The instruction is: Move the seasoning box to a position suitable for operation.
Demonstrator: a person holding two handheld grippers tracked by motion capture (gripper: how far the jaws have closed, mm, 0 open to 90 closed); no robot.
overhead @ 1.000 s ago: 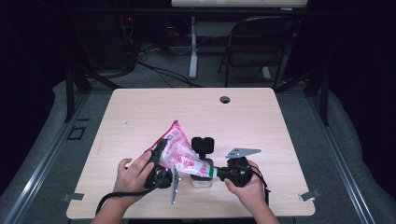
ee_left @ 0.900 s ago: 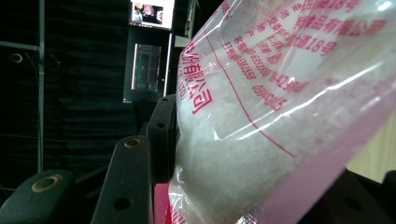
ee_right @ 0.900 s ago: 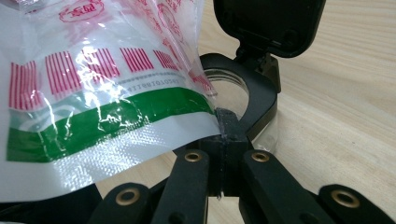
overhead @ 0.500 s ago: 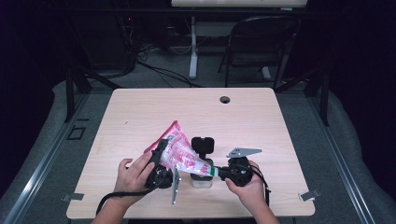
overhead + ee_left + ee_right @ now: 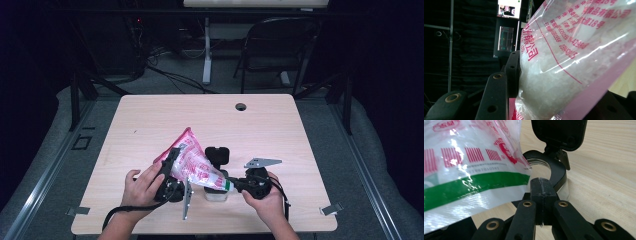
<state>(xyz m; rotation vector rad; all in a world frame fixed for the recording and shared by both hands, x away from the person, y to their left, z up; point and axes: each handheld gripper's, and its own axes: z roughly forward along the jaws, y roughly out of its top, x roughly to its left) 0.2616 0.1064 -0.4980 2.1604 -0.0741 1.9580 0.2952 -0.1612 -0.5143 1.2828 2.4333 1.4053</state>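
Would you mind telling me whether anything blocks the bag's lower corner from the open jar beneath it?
Nothing visible does: the jar has its black lid flipped back, and the bag hangs directly over its mouth.

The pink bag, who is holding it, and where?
The left gripper clamps the bag around its full middle; the right gripper, jaws shut, pinches its green-striped bottom edge above the open jar.

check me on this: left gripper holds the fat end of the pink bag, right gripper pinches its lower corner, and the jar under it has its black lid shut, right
One thing is wrong: the black lid is flipped open, standing up behind the jar, as the right gripper view shows. The rest holds: the left gripper holds the fat end of the pink bag and the right gripper pinches its lower corner.
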